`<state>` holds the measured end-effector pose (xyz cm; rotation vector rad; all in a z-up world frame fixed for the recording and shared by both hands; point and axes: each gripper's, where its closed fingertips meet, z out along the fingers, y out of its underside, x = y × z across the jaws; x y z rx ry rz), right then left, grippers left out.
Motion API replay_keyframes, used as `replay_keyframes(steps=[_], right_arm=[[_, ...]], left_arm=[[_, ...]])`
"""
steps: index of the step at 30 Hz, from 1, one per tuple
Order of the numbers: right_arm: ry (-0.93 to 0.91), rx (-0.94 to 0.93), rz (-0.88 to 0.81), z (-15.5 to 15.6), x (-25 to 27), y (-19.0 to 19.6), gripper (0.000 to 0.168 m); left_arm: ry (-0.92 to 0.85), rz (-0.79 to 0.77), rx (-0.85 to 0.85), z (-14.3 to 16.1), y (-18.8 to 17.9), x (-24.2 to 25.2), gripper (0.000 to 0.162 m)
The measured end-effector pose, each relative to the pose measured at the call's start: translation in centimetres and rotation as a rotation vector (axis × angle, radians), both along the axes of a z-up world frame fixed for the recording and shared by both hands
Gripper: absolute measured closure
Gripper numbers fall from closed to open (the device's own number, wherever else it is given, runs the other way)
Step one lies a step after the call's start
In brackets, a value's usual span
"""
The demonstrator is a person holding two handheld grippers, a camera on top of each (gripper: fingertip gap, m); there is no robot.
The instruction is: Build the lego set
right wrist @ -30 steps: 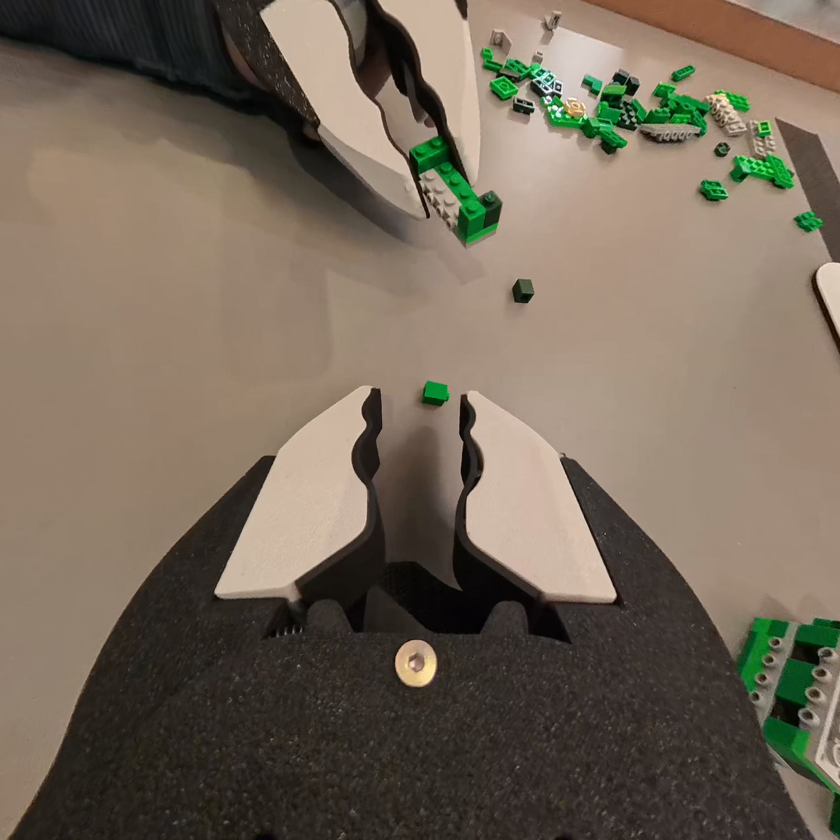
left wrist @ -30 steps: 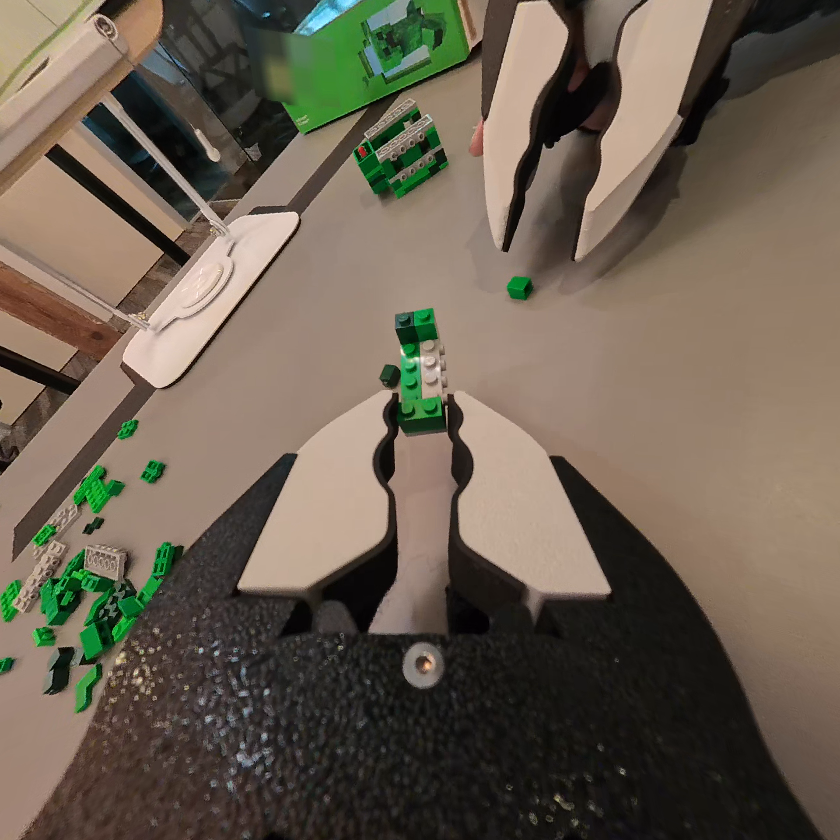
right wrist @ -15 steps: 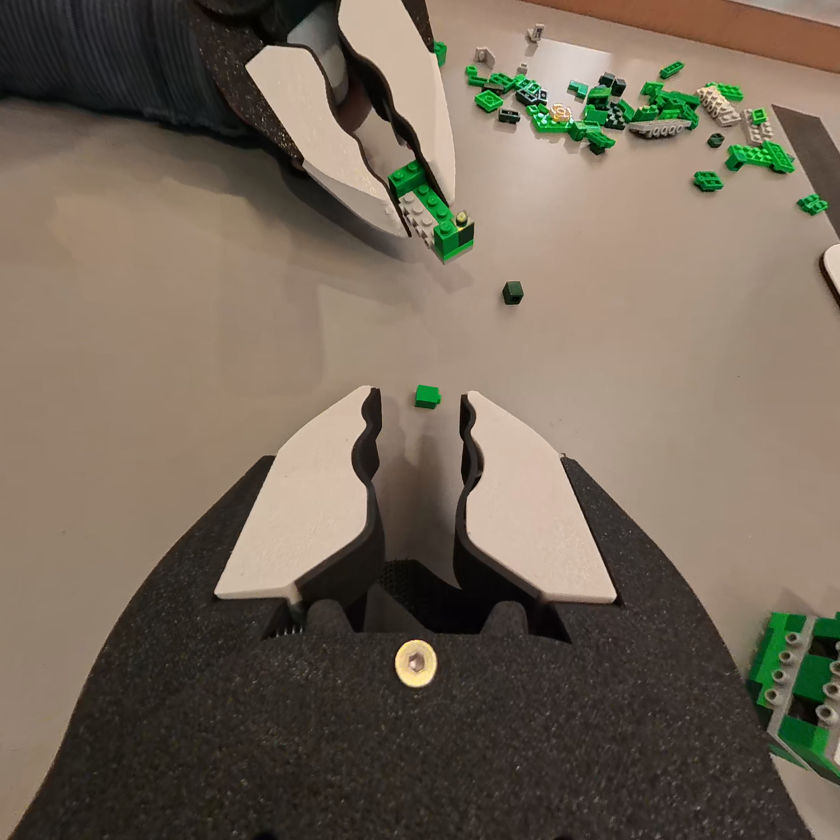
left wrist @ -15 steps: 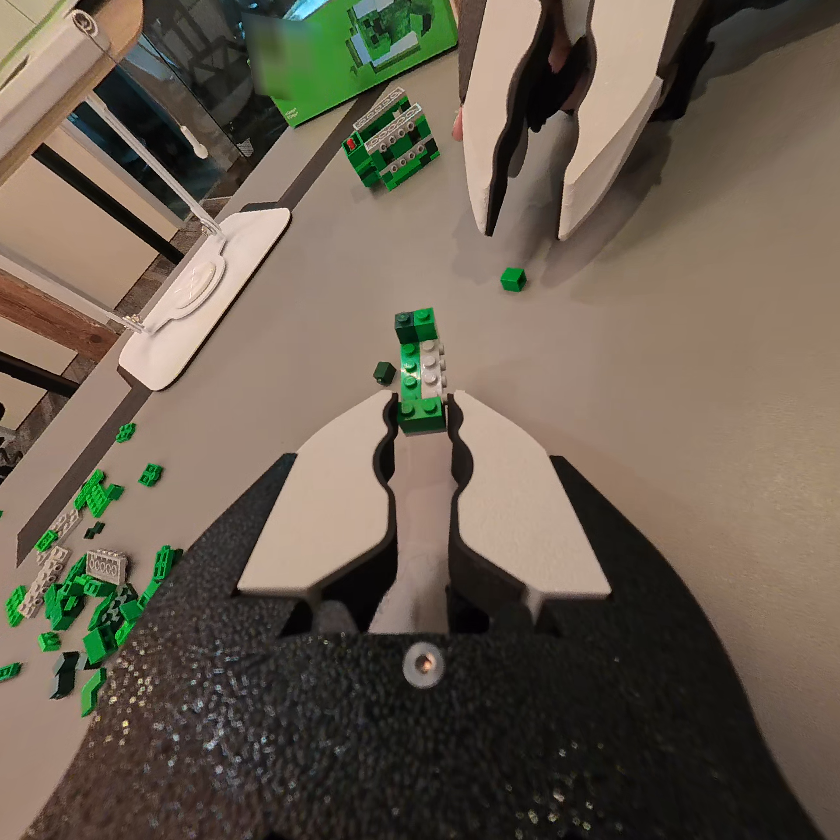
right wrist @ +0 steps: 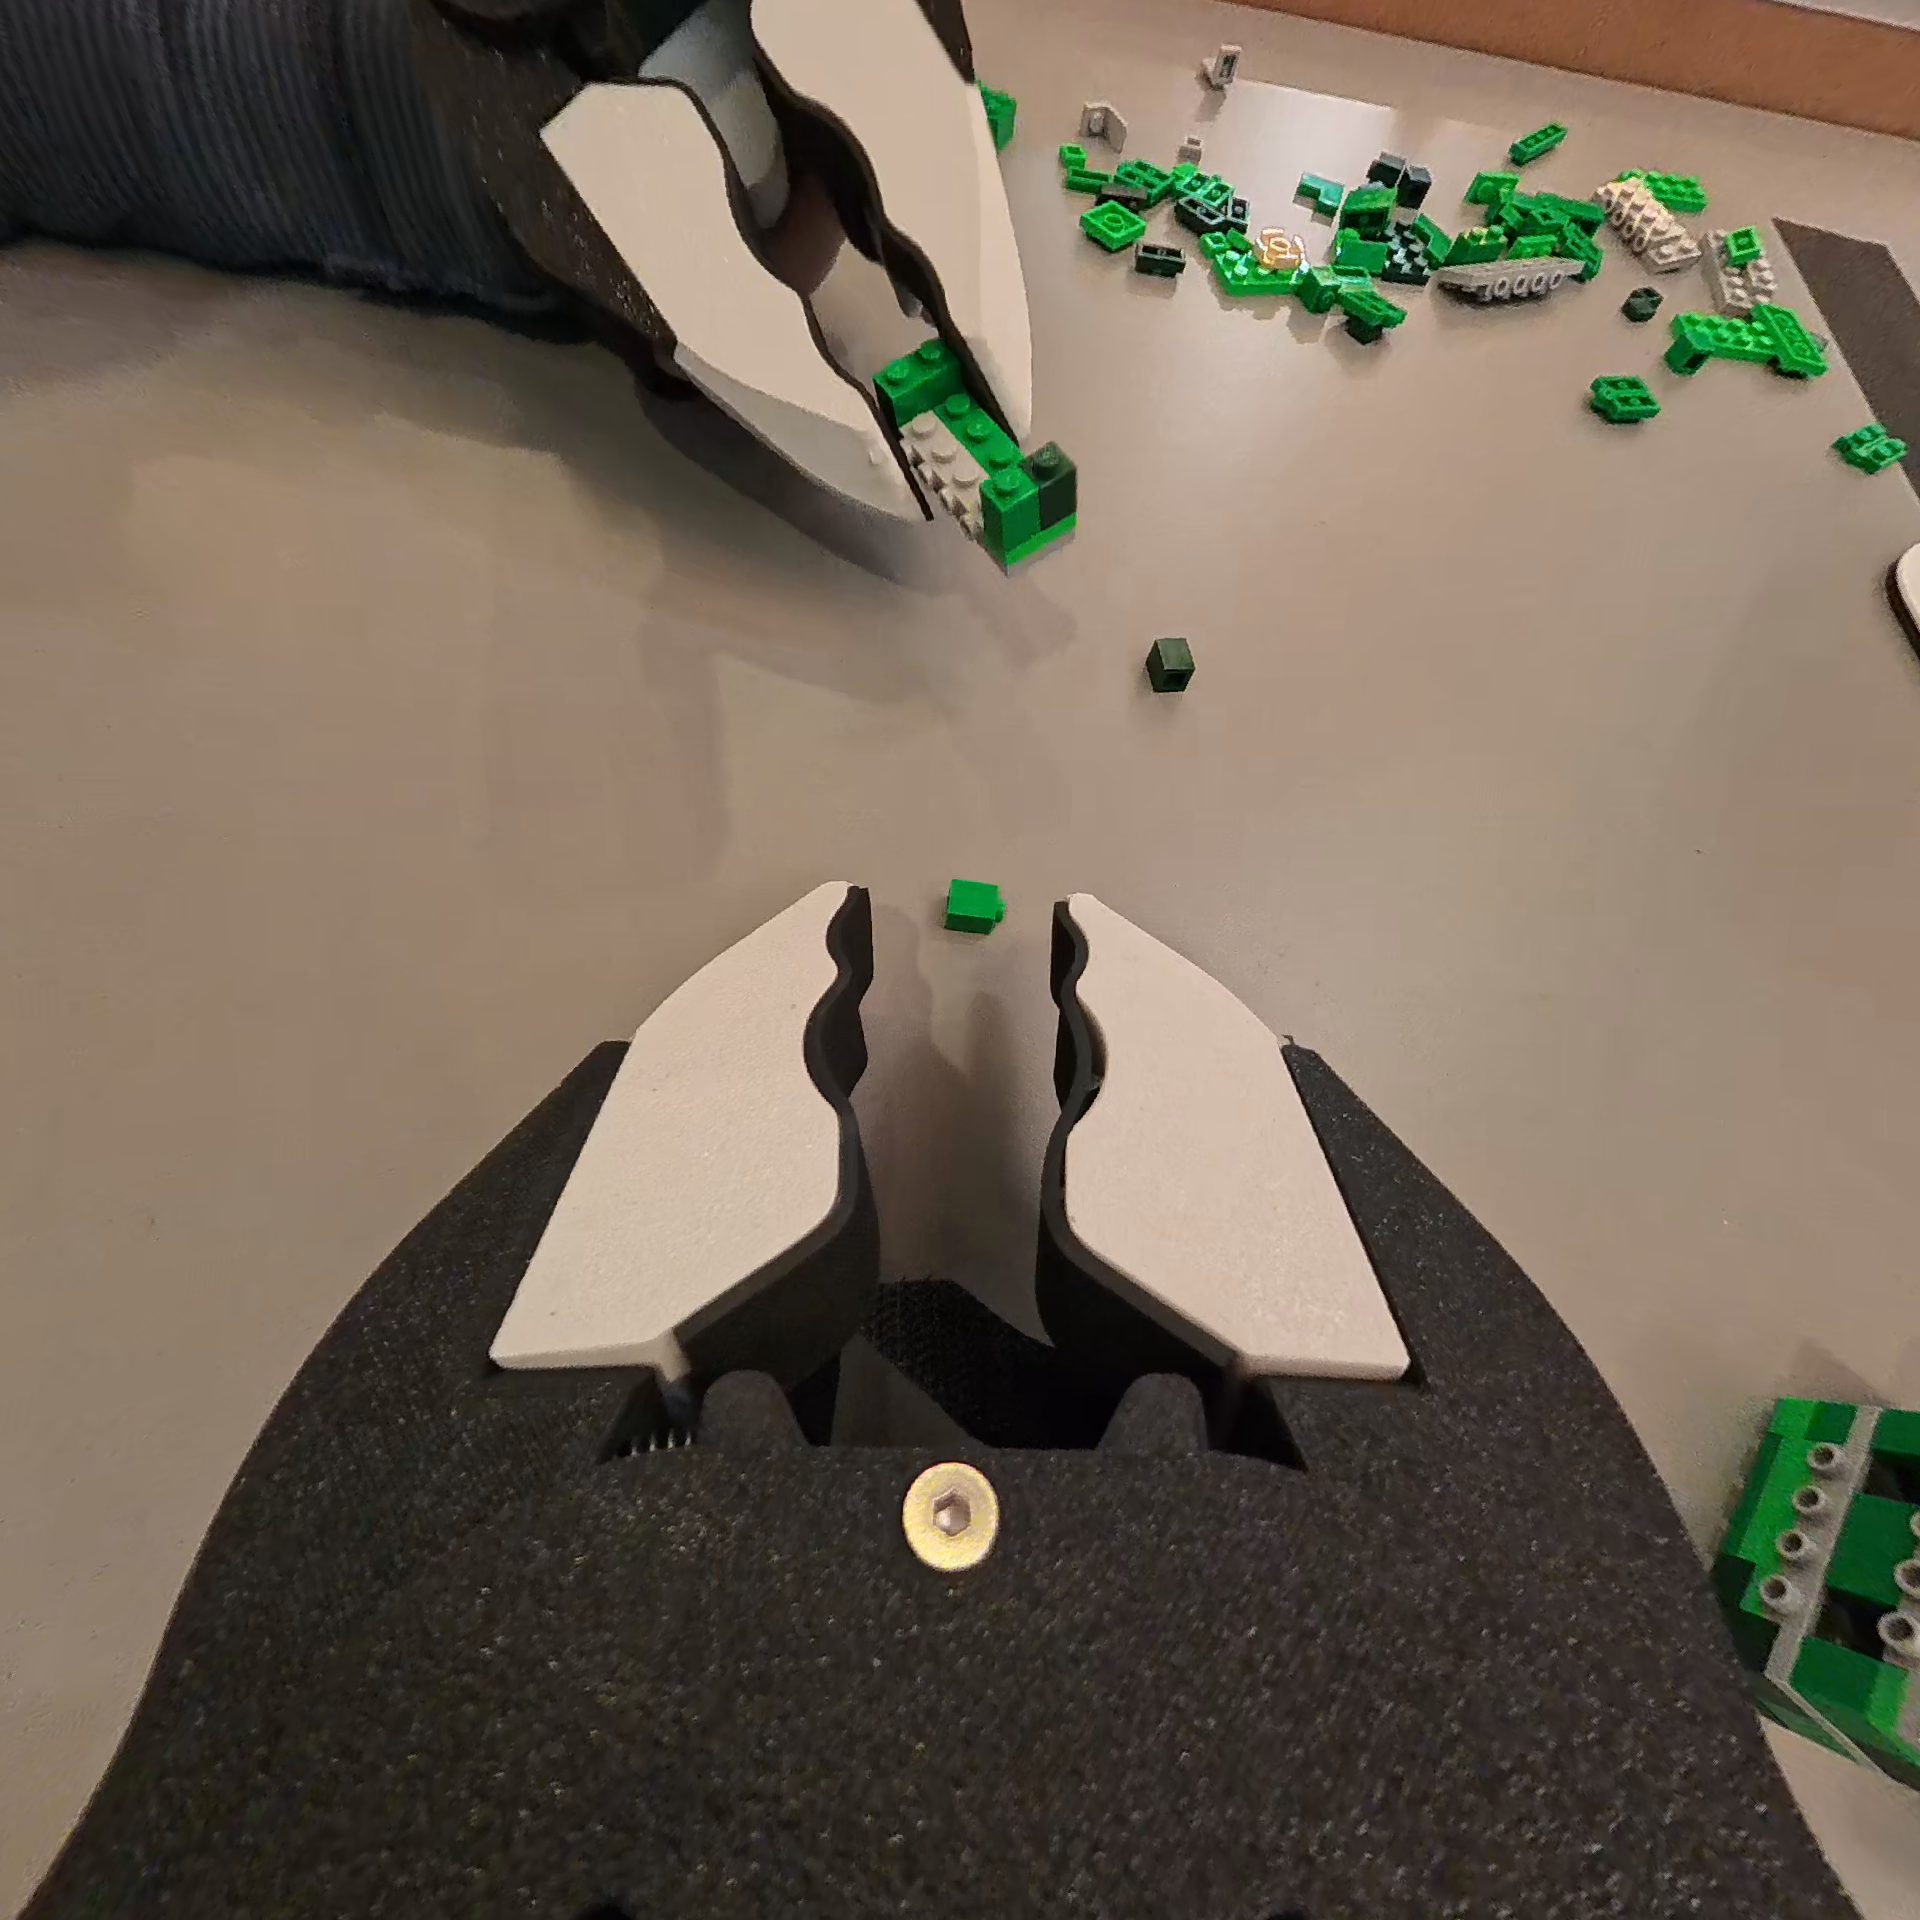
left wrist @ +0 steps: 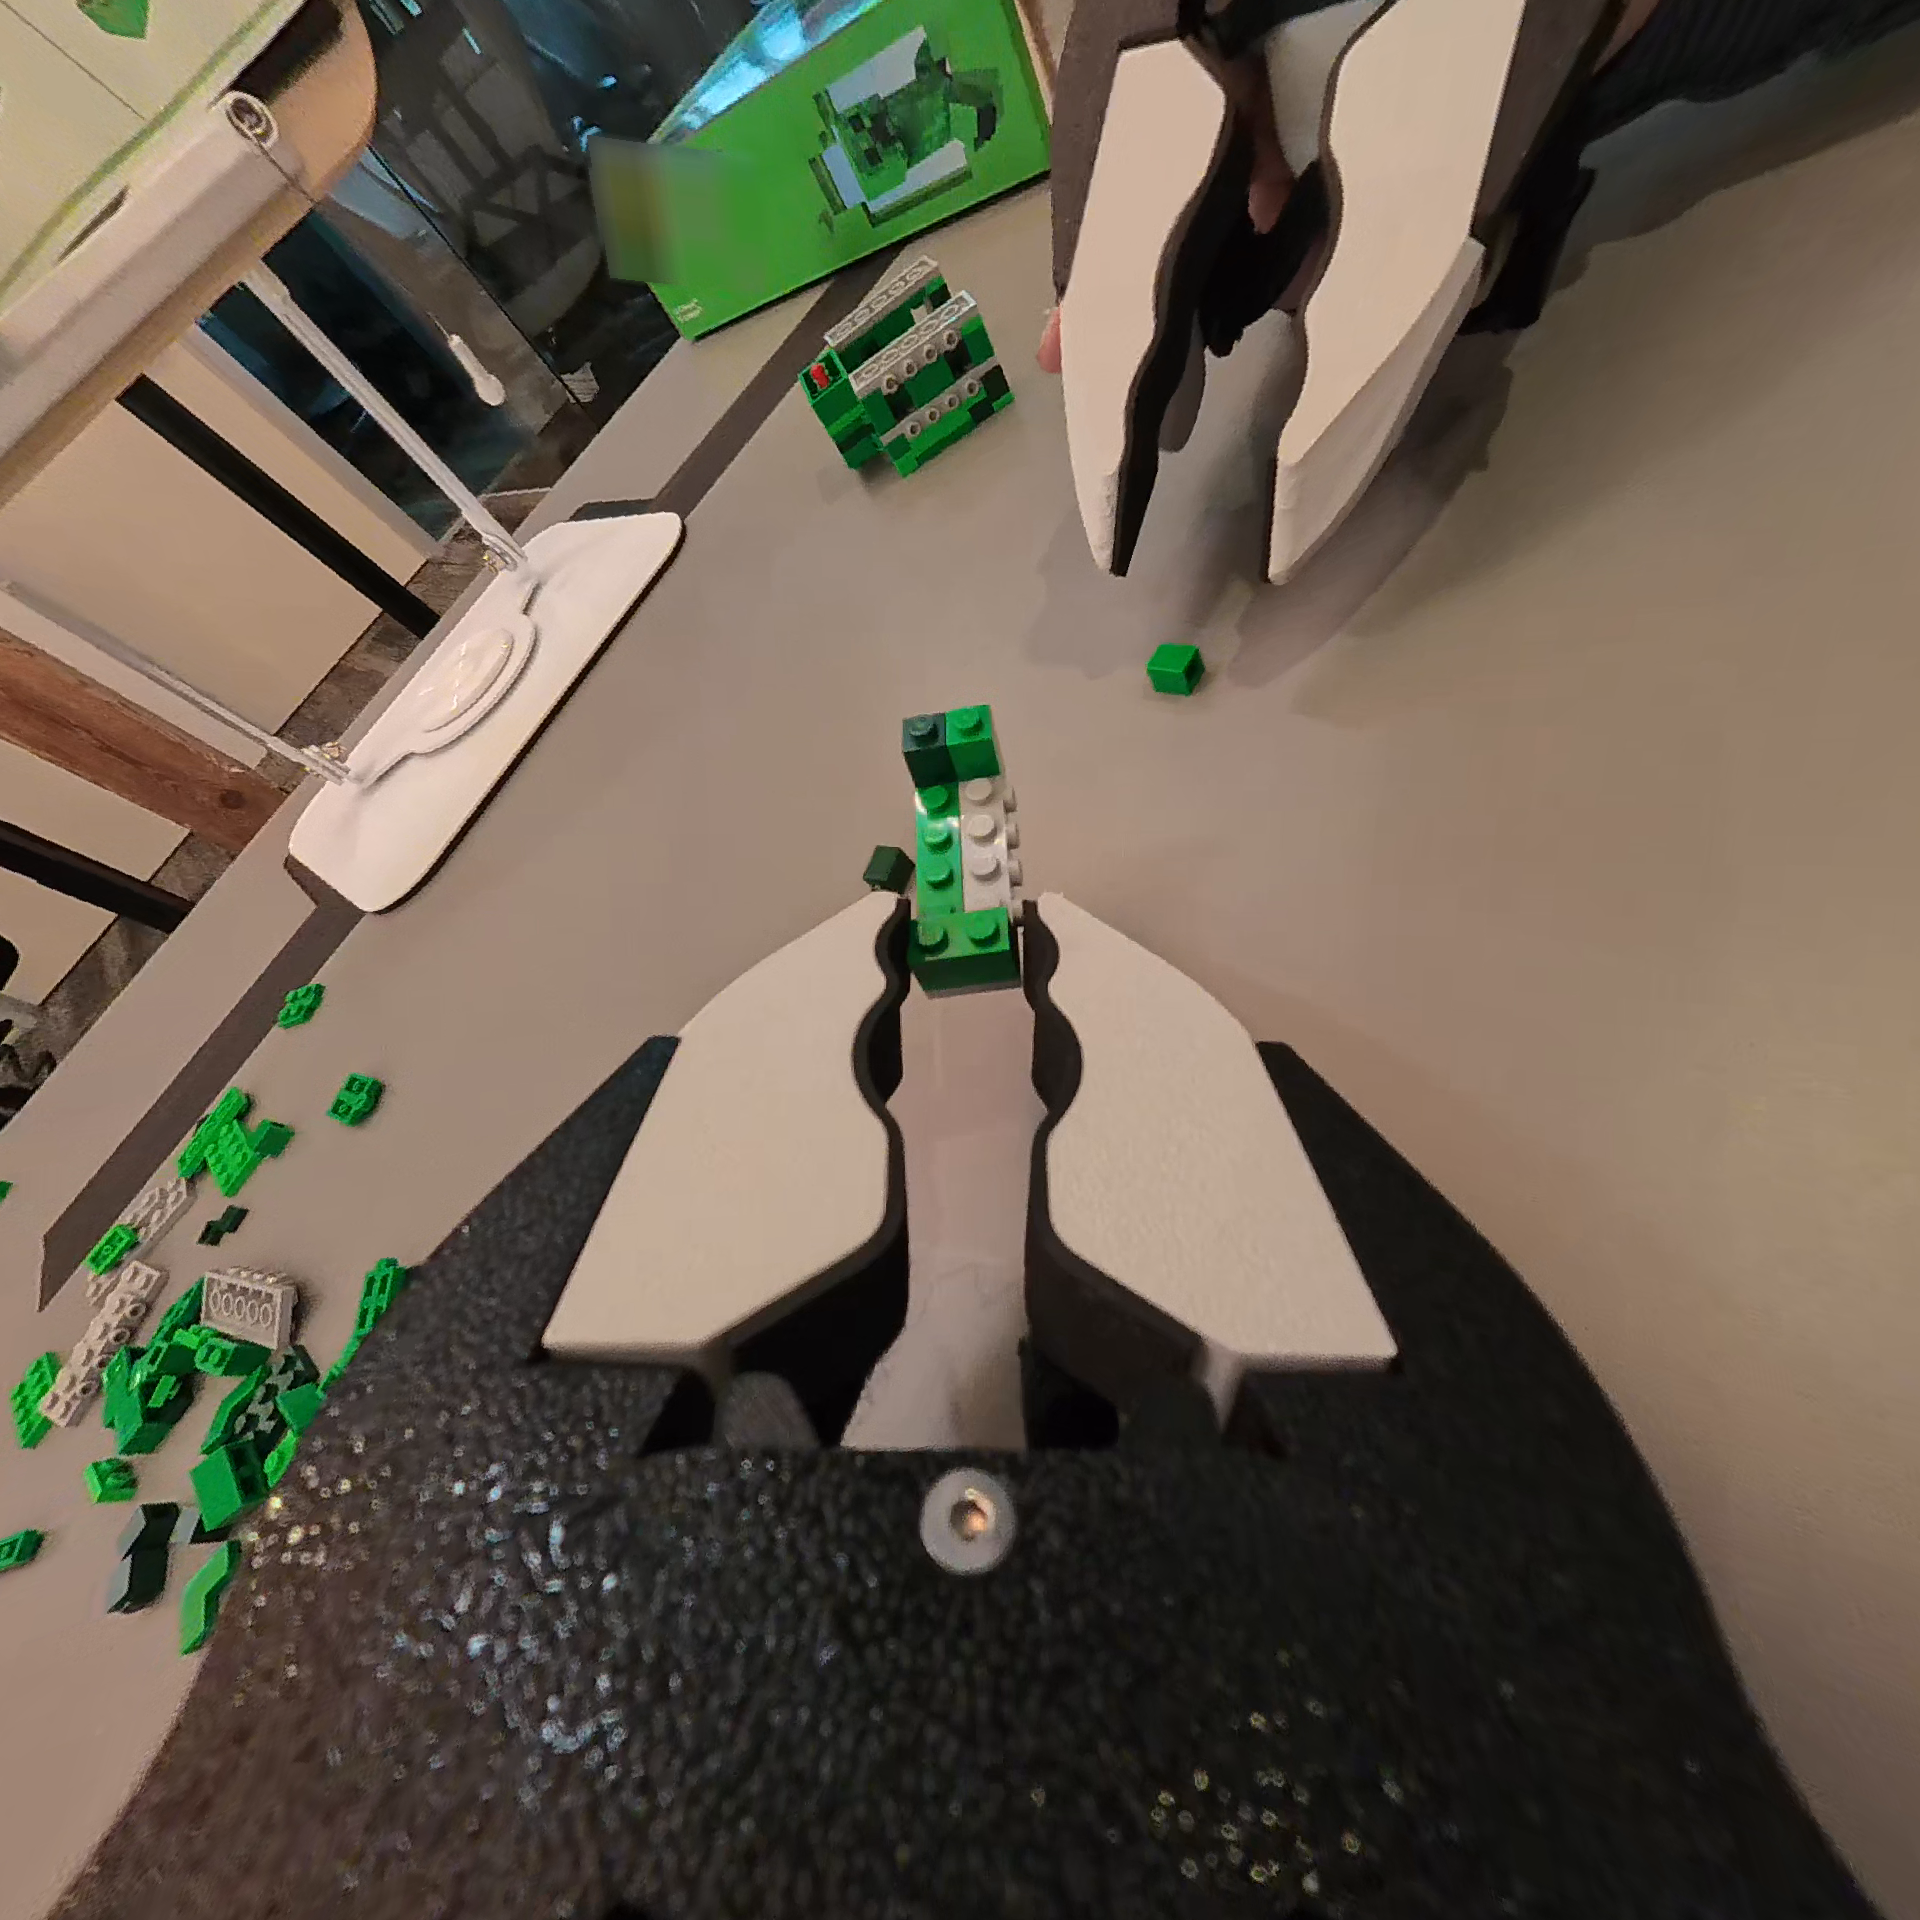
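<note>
My left gripper (left wrist: 961,914) had its jaws clamped on the near end of a small strip (left wrist: 961,831) of green and grey bricks; the strip stuck out past the tips, with a dark green and a bright green brick stacked at its far end; in the right wrist view the same strip (right wrist: 982,457) hung tilted just above the worktop (right wrist: 416,727), its far end lowest; I could not tell whether it touched. My right gripper (right wrist: 961,904) had its jaws parted a moderate way and empty; a green cube (right wrist: 974,904) lay on the worktop between the tips, touching neither; in the left wrist view that cube (left wrist: 1176,666) sat just in front of the right tips. A dark cube (right wrist: 1169,665) lay farther out, between the green cube and the strip, apart from both; in the left wrist view it (left wrist: 885,868) showed just left of the strip. Beyond, a loose pile (right wrist: 1403,239) of green, dark and grey bricks was scattered across the far worktop. A built block (left wrist: 909,395) of green and grey sat well away near a green box (left wrist: 862,177); a white lamp base (left wrist: 488,707) stood by the worktop's edge.
</note>
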<state>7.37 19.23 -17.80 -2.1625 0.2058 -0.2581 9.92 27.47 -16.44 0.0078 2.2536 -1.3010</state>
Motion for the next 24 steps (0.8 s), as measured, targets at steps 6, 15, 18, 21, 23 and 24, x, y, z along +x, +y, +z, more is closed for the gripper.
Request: replay_keyframes(steps=[6, 15, 18, 21, 23, 24], right_arm=[[0.002, -0.006, 0.0, -0.08, -0.02, 0.01, 0.136], [0.001, -0.013, -0.001, -0.18, -0.03, 0.0, 0.136], [0.002, -0.013, -0.002, -0.19, -0.03, -0.01, 0.136], [0.001, -0.016, -0.002, -0.22, -0.02, -0.01, 0.136], [0.002, -0.017, -0.002, -0.24, -0.04, -0.01, 0.136], [0.002, -0.017, -0.003, -0.24, -0.02, -0.02, 0.136]], left_arm=[[-0.006, -0.006, 0.026, -0.35, -0.09, -0.1, 0.142], [-0.007, -0.007, 0.026, -0.34, -0.08, -0.13, 0.142], [-0.007, -0.007, 0.027, -0.34, -0.09, -0.13, 0.142], [-0.007, -0.007, 0.026, -0.32, -0.09, -0.14, 0.142], [-0.007, -0.007, 0.025, -0.31, -0.09, -0.14, 0.142], [-0.007, -0.007, 0.025, -0.31, -0.09, -0.14, 0.142]])
